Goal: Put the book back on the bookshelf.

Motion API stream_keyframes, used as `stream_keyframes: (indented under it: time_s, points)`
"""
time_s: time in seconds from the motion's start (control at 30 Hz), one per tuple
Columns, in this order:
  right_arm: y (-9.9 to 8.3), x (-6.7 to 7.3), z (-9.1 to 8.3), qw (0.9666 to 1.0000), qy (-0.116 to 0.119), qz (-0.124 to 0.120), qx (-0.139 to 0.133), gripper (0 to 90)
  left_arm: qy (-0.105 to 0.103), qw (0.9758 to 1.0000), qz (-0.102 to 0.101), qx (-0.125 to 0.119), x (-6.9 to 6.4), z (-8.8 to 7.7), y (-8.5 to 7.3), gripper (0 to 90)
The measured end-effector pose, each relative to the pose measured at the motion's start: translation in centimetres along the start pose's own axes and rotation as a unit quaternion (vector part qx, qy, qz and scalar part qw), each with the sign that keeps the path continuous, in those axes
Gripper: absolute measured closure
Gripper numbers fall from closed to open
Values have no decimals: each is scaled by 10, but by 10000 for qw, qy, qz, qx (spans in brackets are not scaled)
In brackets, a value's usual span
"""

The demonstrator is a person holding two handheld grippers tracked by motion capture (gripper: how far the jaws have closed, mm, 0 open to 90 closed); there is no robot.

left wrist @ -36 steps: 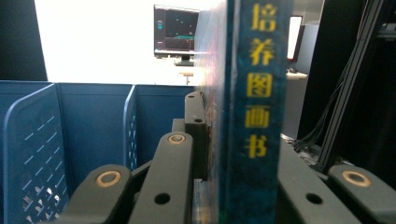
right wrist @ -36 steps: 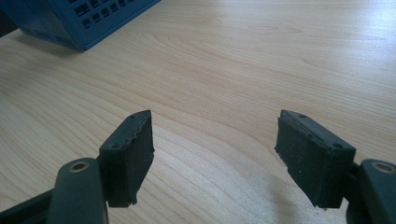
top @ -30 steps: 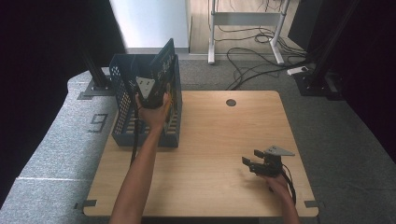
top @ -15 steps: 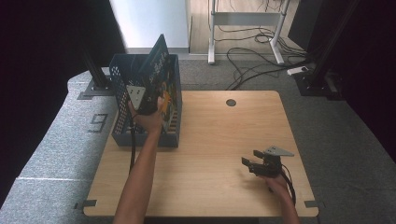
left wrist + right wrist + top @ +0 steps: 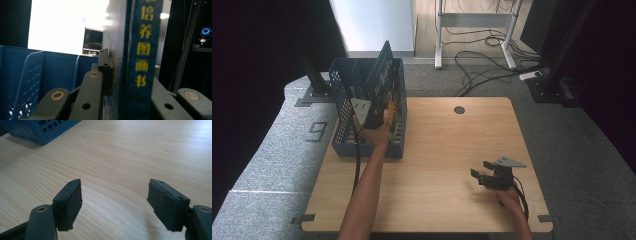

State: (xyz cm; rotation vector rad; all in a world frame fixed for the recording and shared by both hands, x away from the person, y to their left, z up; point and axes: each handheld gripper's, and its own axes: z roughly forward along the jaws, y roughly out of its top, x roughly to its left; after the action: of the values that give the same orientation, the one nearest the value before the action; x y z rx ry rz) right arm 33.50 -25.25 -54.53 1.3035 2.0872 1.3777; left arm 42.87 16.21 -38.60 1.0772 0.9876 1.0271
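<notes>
A dark blue book with yellow characters on its spine stands tilted on edge inside the blue slotted basket. Its top sticks up above the basket's rim. My left gripper is shut on the book's lower part, and in the left gripper view the pad of one finger presses flat on the cover. My right gripper rests low over the wooden table at the front right. It is open with nothing between its pads.
The basket's near corner lies well ahead of the right gripper. A round cable hole sits at the table's far edge. Desk legs and loose cables lie on the floor beyond.
My left hand has come down and nearer with the book, so the book sits deeper in the basket and leans further left. The right gripper has kept still.
</notes>
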Motion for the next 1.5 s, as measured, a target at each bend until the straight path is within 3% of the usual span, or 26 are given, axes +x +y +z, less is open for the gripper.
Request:
stream_keyframes:
  time_s: [0.33, 0.47, 0.67, 0.73, 0.97, 1.13, 1.37, 1.5]
  points:
    - [0, 1, 0, 10000, 7, -38, 23, 270, -31, 9997, 212, 82, -10, -1, -4, 818]
    - [0, 2, -1, 10000, -3, -23, -10, 269, 39, 9995, 39, 310, -8, 2, -19, 815]
    - [-1, -1, 0, 10000, -34, -12, -8, 270, 29, 9985, 96, 536, -8, 5, -41, 812]
    - [-2, -1, 0, 10000, -38, 0, -8, 271, 5, 9987, 101, 504, -10, 3, -45, 809]
    - [-2, 0, 1, 10000, -33, -26, 9, 271, -149, 9973, 281, 669, -17, -1, -50, 773]
    - [-1, 1, 1, 10000, -28, -60, 26, 271, -215, 9968, 213, 740, -19, -2, -49, 734]
    - [-1, 0, 0, 10000, -29, -43, -2, 272, -344, 9952, 318, 855, -20, -4, -48, 648]
    - [-1, 0, -1, 10000, -23, -32, -6, 272, -437, 9944, 279, 917, -19, -6, -47, 605]
